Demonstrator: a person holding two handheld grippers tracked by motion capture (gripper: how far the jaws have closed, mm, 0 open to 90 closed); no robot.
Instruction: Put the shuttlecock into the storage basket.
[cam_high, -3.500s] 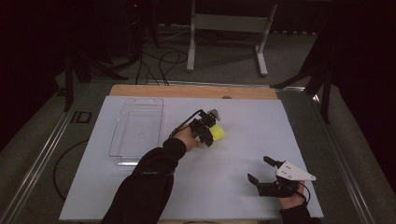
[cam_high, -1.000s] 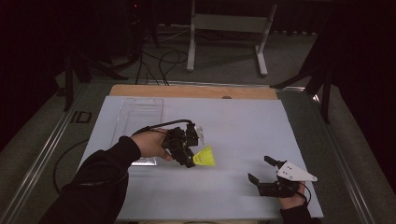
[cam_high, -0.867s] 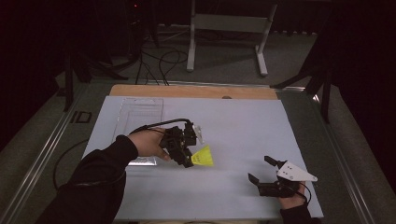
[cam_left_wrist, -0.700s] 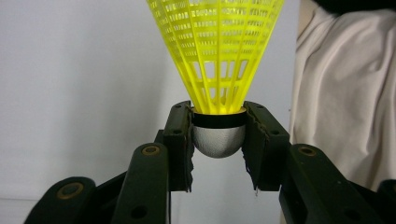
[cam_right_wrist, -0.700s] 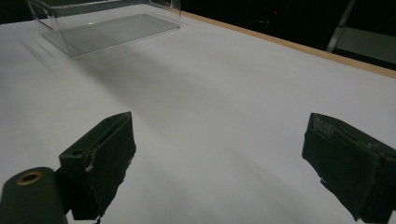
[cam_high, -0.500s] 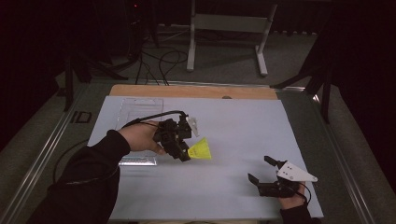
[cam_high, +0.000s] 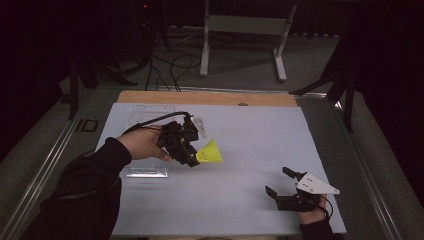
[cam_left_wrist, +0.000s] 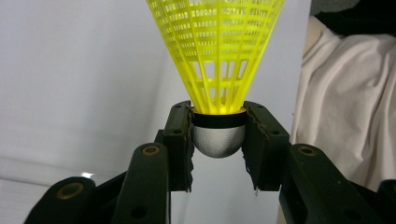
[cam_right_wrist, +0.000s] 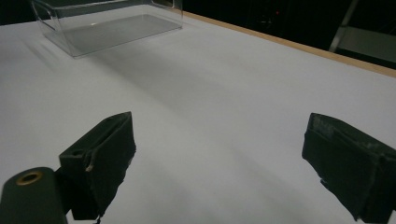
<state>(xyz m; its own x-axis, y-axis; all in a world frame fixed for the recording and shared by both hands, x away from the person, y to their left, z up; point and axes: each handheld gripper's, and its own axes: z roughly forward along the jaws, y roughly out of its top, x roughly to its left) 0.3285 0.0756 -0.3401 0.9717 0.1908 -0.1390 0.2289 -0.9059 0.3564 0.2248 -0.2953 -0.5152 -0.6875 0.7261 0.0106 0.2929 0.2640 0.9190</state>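
Observation:
My left gripper (cam_high: 194, 159) is shut on the rounded grey base of a yellow shuttlecock (cam_high: 210, 152) and holds it above the white table (cam_high: 260, 135), left of centre. Its skirt points right, away from the hand. In the left gripper view both pads (cam_left_wrist: 180, 140) press on the base, and the shuttlecock (cam_left_wrist: 217, 46) fans out upward from my left gripper (cam_left_wrist: 218, 135). My right gripper (cam_high: 276, 180) rests near the table's front right edge. In its own view my right gripper (cam_right_wrist: 224, 154) stands open, with bare table between the jaws.
A clear plastic box (cam_high: 145, 171) lies at the table's left, partly behind the left hand; it is also far off as the clear box (cam_right_wrist: 107, 23). A wooden strip (cam_high: 205, 97) edges the far side. A metal stand (cam_high: 245, 25) and cables are beyond. A pale cloth (cam_left_wrist: 345, 102) is at right.
The left hand has lifted and carried the shuttlecock leftward and a little farther back, closer to the clear box. The right gripper has stayed put.

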